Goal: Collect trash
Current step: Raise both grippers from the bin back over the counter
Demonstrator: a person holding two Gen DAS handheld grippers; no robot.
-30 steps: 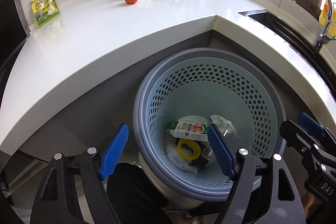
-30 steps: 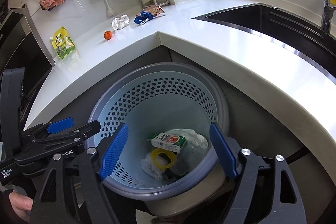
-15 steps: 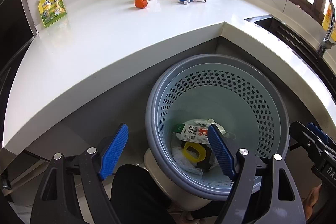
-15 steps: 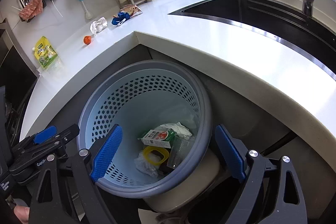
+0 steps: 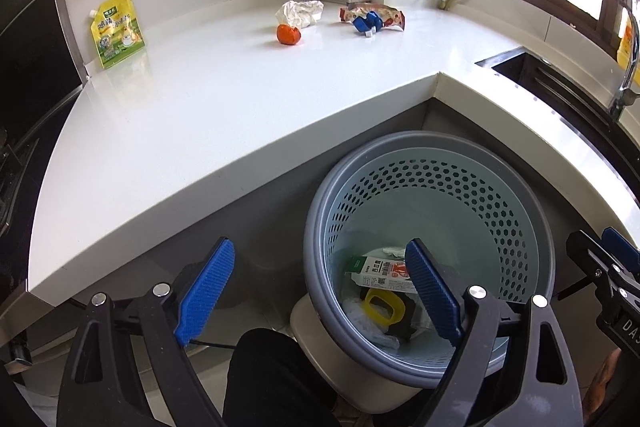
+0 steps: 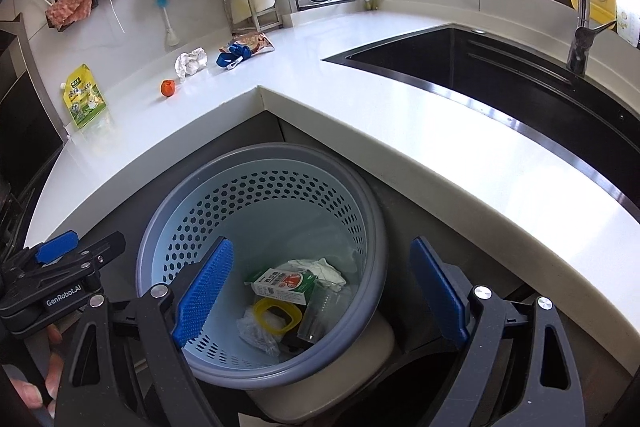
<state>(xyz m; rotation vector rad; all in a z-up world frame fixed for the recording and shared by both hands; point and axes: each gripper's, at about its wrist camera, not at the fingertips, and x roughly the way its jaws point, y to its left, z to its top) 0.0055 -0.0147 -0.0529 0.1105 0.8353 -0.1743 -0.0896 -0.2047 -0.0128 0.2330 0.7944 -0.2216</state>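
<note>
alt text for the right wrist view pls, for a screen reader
The open, empty right gripper hangs over a blue perforated bin holding a carton, a yellow ring and wrappers. Behind it, the white countertop still carries crumpled paper, an orange ball, a snack wrapper and a yellow pouch.
</note>
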